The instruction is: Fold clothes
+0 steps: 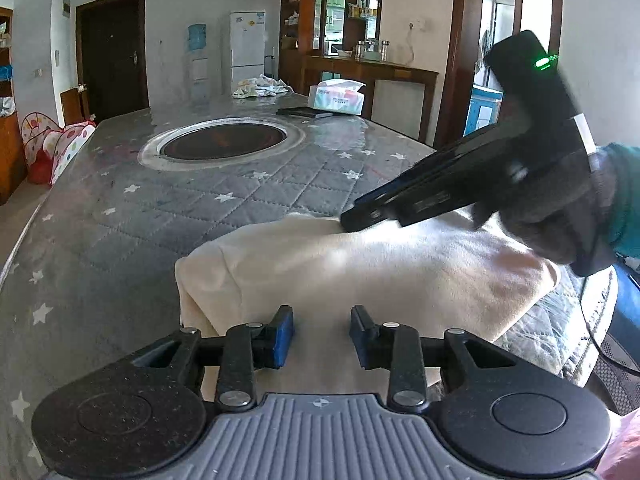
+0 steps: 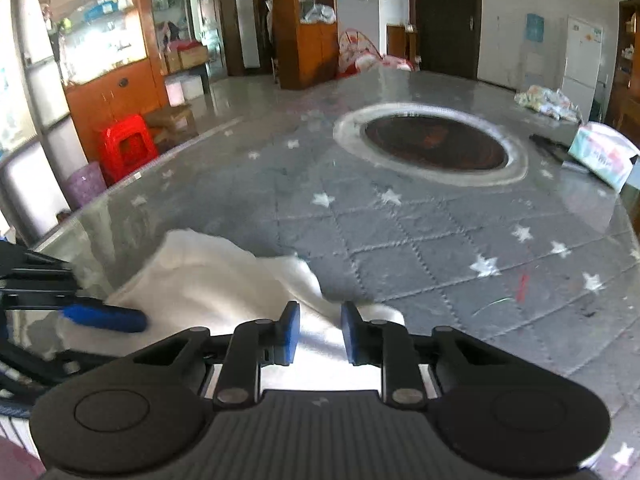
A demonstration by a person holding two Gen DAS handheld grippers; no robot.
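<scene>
Closest to the left wrist camera, the left gripper (image 1: 322,334) points down at a slant, its blue-padded fingers (image 1: 283,330) standing apart with a narrow gap and nothing pinched between them; cream fabric lies below the gap. That fabric is the cream garment (image 1: 360,276), folded into a soft bundle at the near edge of the table (image 1: 120,208), which wears a grey quilted cover printed with white stars under a glossy clear sheet.

The right gripper (image 1: 348,222) reaches in from the right of this view, angled down, its dark tips on the garment's far edge. It is blurred, and a grey-gloved hand (image 1: 560,216) with a teal sleeve hides much of its body (whether its tips pinch cloth cannot be told here).

From the right wrist camera, the right gripper's own fingers (image 2: 291,334) stand narrowly apart above a corner of the garment, with no cloth clearly clamped. One blue pad of the left gripper shows at the left edge, the rest cut off.

Farther back, a round dark inset (image 1: 224,142) sits in the tabletop, with a tissue box (image 1: 338,98) beyond.
</scene>
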